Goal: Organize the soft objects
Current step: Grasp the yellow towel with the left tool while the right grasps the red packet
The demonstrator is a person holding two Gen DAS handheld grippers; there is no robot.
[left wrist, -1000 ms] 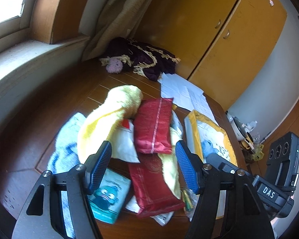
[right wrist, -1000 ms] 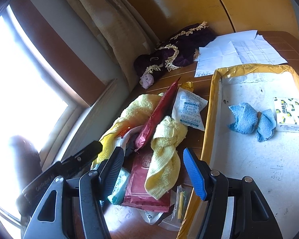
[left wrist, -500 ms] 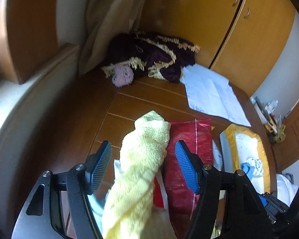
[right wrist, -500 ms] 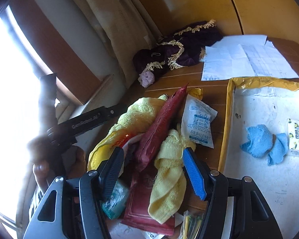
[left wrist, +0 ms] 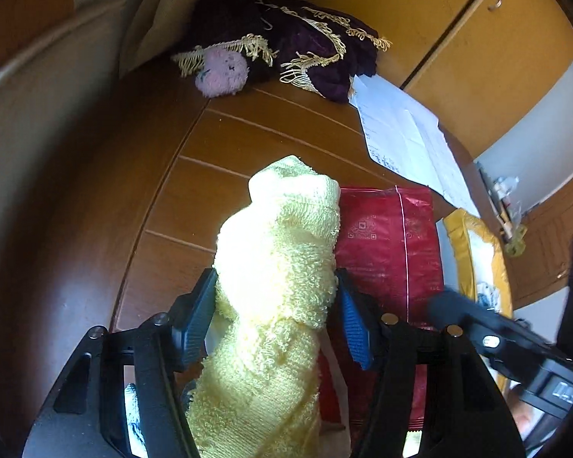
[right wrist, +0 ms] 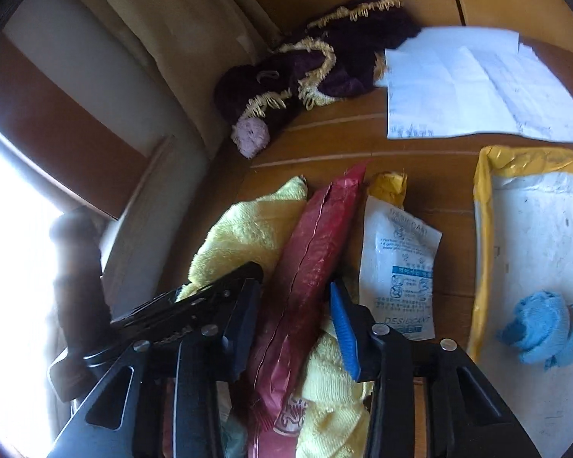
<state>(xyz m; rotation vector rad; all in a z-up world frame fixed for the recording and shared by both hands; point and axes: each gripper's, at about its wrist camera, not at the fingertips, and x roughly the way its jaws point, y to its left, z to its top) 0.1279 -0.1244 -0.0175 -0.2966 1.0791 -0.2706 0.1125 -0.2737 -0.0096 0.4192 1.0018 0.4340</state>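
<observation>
In the left wrist view, the yellow towel (left wrist: 275,290) fills the middle and bottom of the frame. It is pinched between the two blue pads of the left gripper (left wrist: 275,305), which are pressed into its sides. The towel is soft and floppy, so it is probably held near its thick rolled part so that it does not slip out. Its top end sticks up above the pads.

To the right of the towel, a red bag (left wrist: 389,252) is seen lying flat on the wooden table (left wrist: 248,129). In the right wrist view, the same red bag (right wrist: 305,278) runs up the middle of the frame, between the pads of the right gripper (right wrist: 292,328). The pads are set on each side of the bag, but it cannot be told if the bag is squeezed or only framed.

A white desiccant pack (right wrist: 401,271) is seen just right of the bag. A tray with a yellow rim (right wrist: 485,236) is at the right edge, and a blue cloth (right wrist: 542,328) is already inside it. The tray is likely the place where soft things are gathered, so the towel may be meant for it too.

A dark purple cloth with gold fringe (left wrist: 298,42) is bunched at the top of the frame, well apart from the pile. White papers (right wrist: 462,87) are spread at the upper right.
</observation>
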